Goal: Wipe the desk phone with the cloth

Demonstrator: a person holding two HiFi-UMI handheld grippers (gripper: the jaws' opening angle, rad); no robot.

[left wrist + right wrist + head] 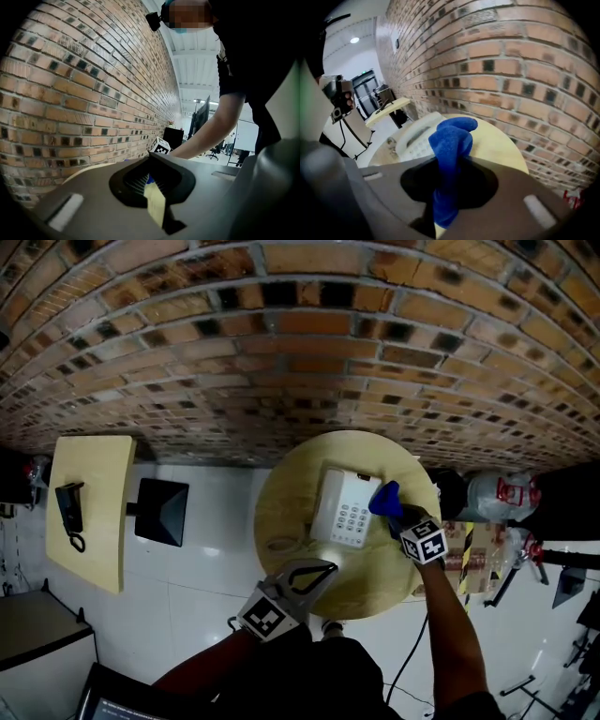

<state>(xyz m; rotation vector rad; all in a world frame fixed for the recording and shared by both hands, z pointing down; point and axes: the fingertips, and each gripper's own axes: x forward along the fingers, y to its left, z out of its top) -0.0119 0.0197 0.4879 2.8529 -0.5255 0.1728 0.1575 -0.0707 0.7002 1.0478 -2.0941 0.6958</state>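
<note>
Right gripper (447,158) is clenched on the blue cloth (453,137). A bunched wad sticks out past the jaw tips and the tail hangs back between the jaws. In the head view the right gripper (395,515) points down at the far right side of the white desk phone (343,508), with the cloth (384,497) over the phone's right edge. Can't tell if the cloth actually touches it. Right gripper view has the phone (411,137) just behind the cloth.

Left gripper (327,568) has its jaws closed tip to tip with nothing between them. It sits low over the near edge of the table, apart from the phone. Left gripper view shows the same closed jaws (150,155).

The phone sits roughly mid-table on the round wooden table (281,521), keypad toward the person. A brick wall (281,334) is right behind the table.
</note>
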